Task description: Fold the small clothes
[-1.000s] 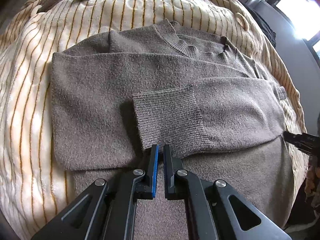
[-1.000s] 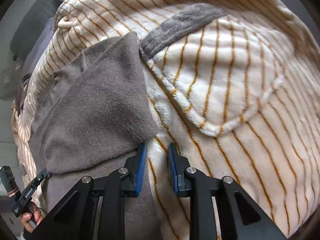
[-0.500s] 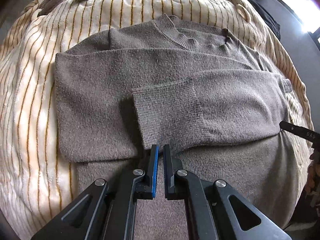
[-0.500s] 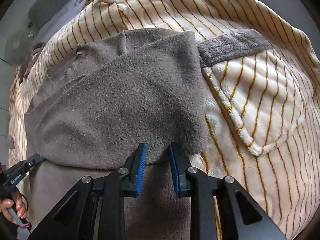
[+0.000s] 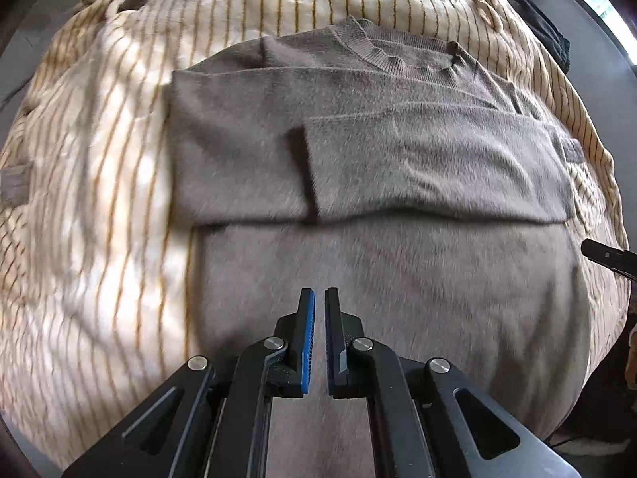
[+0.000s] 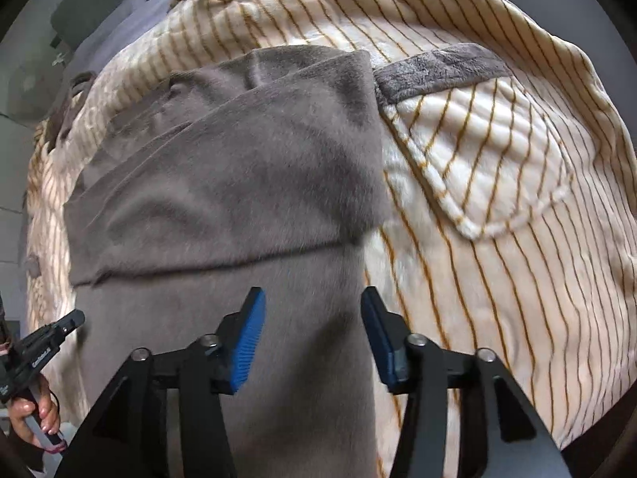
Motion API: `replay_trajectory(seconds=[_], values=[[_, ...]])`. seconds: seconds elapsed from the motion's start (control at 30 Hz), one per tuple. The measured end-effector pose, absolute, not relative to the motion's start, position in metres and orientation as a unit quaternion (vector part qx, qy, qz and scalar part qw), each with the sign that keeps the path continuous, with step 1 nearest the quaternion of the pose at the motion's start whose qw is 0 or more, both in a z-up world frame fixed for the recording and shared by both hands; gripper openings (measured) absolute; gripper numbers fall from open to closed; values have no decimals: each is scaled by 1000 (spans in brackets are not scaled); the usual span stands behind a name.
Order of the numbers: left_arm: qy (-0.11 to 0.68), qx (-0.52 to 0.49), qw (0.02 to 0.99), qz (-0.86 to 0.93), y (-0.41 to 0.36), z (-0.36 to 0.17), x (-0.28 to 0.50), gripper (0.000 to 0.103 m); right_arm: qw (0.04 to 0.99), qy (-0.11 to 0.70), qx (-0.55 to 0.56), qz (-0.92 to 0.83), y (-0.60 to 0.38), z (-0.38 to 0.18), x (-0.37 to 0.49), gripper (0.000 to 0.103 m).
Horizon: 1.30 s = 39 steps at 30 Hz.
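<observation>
A gray fuzzy sweater lies flat on a cream blanket with thin gold stripes. Both sleeves are folded across the chest. One sleeve lies on top, and its cuff end stops near the middle of the sweater. The round neck is at the far end. The bottom part of the sweater is the near part, and it spreads out smooth under the folded sleeves.

In the left wrist view, the left claw is over the bottom part of the sweater, near the middle. Its two fingers are almost together, with only a thin gap between them. Nothing is in that gap. The tip of the other claw pokes in at the right edge.

In the right wrist view, the sweater fills the left half. The right claw is over the sweater's side edge, where gray meets stripes. Its fingers are spread wide apart and hold nothing. I cannot tell if either claw touches the cloth.

The blanket has a pocket-like flap with a gray fuzzy band along the top. It lies just beside the sweater's folded corner. At the lower left, a hand holds the handle of the left claw.

The pictures are a bit blurry.
</observation>
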<state>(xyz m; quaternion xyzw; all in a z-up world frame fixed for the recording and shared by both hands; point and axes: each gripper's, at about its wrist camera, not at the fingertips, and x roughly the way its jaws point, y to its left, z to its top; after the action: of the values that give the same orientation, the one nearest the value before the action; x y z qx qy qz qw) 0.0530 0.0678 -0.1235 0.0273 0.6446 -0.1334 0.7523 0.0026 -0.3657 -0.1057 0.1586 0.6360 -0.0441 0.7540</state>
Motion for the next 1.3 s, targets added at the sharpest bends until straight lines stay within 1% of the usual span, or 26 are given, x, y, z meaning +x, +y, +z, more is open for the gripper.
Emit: replay_trajectory(seconds=[0.13,0.17,0.2,0.23,0.33,0.37,0.4,0.43,0.47,0.67,0.7,0.73,0.9,1.0,1.2,1.3], values=[[653,37,746,-125,79,-120,37,6,748,640,174,-23,-359,-96,-20,57],[658,38,742,-123,81,-120,33,6,746,641,179,-19,-356,-97,-24,59],[665,38,737,-119,85,-123,28,6,744,642,185,-14,-355,-97,-29,64],[668,37,734,-117,88,-124,25,6,742,643,190,-11,-352,-97,-33,67],[677,31,727,-109,97,-129,12,6,735,645,207,2,-347,-98,-44,68],[682,27,723,-110,100,-130,8,16,733,646,211,5,-344,-100,-47,68],[685,25,720,-110,102,-132,5,73,731,647,217,9,-343,-100,-50,69],[688,25,718,-105,104,-133,1,103,729,648,221,11,-342,-101,-52,72],[680,27,726,-100,106,-130,-2,101,727,648,225,14,-342,-101,-55,73],[678,35,727,-97,119,-130,-17,102,723,650,234,22,-335,-107,-61,73],[676,40,729,-95,122,-129,-19,102,721,651,236,24,-335,-108,-63,77],[675,43,730,-98,125,-128,-21,102,719,652,238,25,-336,-108,-64,83],[681,47,721,-119,138,-127,-29,102,709,659,250,37,-341,-111,-76,83],[700,10,692,-177,158,-128,-42,102,695,667,264,53,-348,-112,-89,83],[735,-30,631,-249,177,-139,-78,102,654,694,288,87,-370,-119,-126,83],[755,-55,591,-277,179,-143,-91,102,629,701,321,98,-379,-130,-146,83]])
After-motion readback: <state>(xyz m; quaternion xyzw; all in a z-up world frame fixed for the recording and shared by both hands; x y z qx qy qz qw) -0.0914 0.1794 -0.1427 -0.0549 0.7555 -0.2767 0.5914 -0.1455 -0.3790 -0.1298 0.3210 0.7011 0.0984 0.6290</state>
